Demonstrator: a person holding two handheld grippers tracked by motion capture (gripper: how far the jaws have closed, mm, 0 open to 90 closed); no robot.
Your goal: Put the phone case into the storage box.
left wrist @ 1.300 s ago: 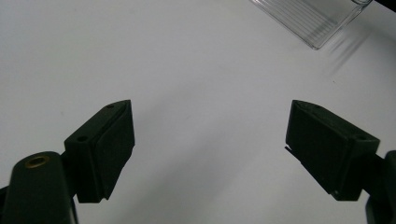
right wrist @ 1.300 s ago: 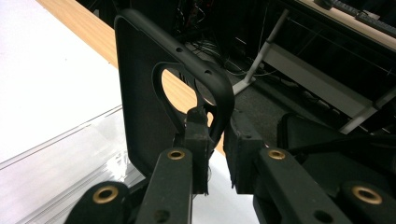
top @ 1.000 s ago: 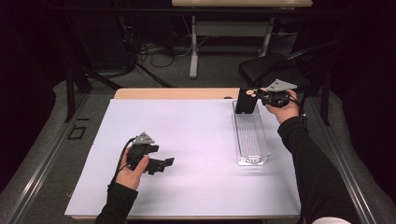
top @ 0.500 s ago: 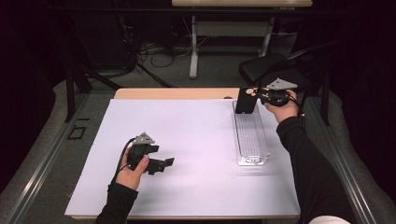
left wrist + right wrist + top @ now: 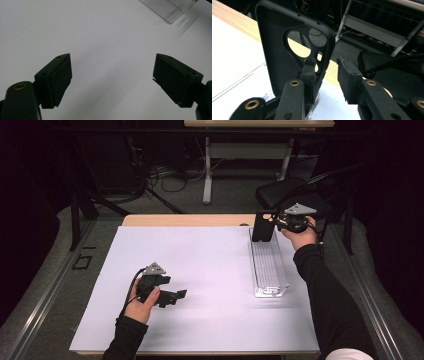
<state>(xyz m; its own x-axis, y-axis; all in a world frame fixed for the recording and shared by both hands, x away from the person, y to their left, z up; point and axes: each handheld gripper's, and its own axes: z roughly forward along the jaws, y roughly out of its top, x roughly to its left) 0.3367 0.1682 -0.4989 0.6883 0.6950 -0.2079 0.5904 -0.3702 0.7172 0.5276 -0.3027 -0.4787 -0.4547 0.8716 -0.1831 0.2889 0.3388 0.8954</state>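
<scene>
A black phone case (image 5: 262,226) stands upright at the far end of a clear plastic tray (image 5: 270,270), its camera cutout at the top. My right gripper (image 5: 273,220) reaches it from the right. In the right gripper view the case (image 5: 277,57) rises just ahead. One fingertip (image 5: 309,72) lies against the case's rim, the other stands apart from it. These jaws have just been opening, and the right gripper (image 5: 325,63) is open. My left gripper (image 5: 176,296) rests low on the white sheet at the near left. It is open (image 5: 112,65) with nothing between the jaws.
A white sheet (image 5: 210,270) covers the table, with a strip of bare wood (image 5: 185,220) along the far edge. The tray's near corner (image 5: 172,7) lies ahead of the left gripper. A dark chair (image 5: 285,195) and table legs stand beyond the far edge.
The right hand has edged slightly by the case, which still stands upright in the tray. The left hand and its gripper have kept still.
</scene>
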